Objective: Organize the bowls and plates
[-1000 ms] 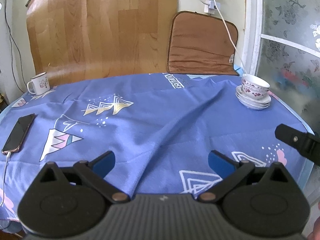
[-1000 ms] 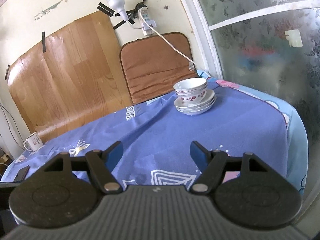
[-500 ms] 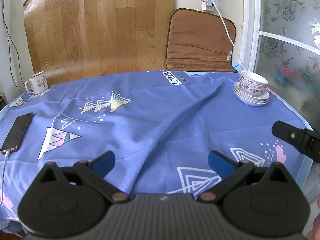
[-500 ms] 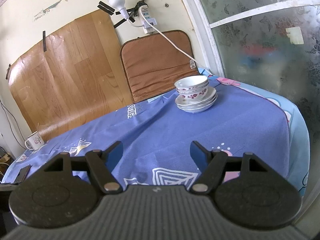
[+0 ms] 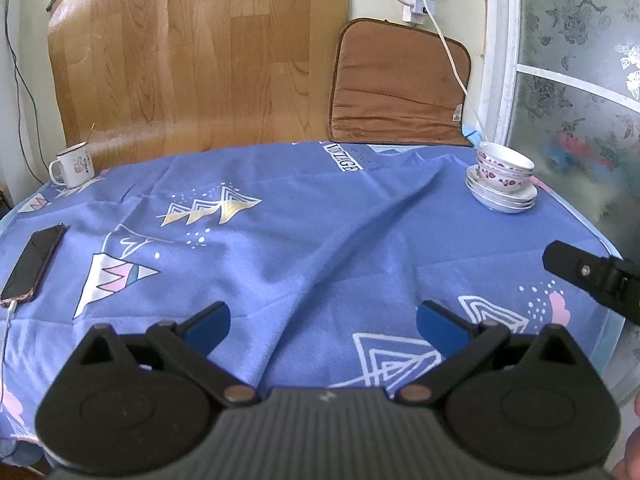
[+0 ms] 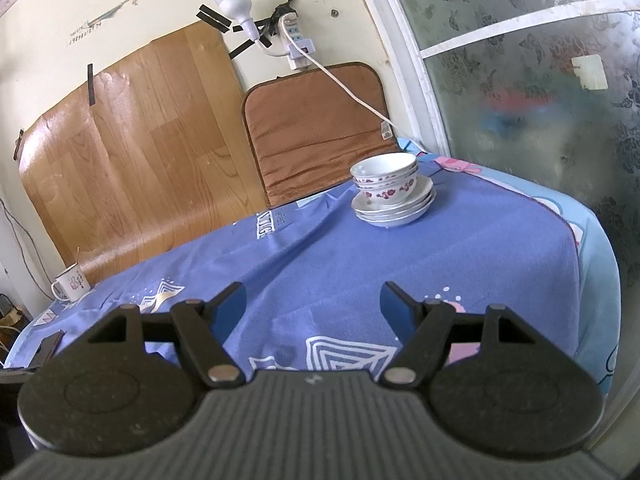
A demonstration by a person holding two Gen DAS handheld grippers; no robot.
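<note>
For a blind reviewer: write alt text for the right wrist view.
The open right gripper hovers empty over a blue patterned tablecloth, aimed toward stacked floral bowls sitting on stacked plates at the far right corner. A white mug stands far left.

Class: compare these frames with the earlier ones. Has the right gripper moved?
Yes. The right gripper has backed away from the stacked bowls and plates, which sit higher and farther off in its view. Jaws open.

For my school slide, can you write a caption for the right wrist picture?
Open right gripper faces floral bowls nested on stacked plates across a blue tablecloth.
</note>
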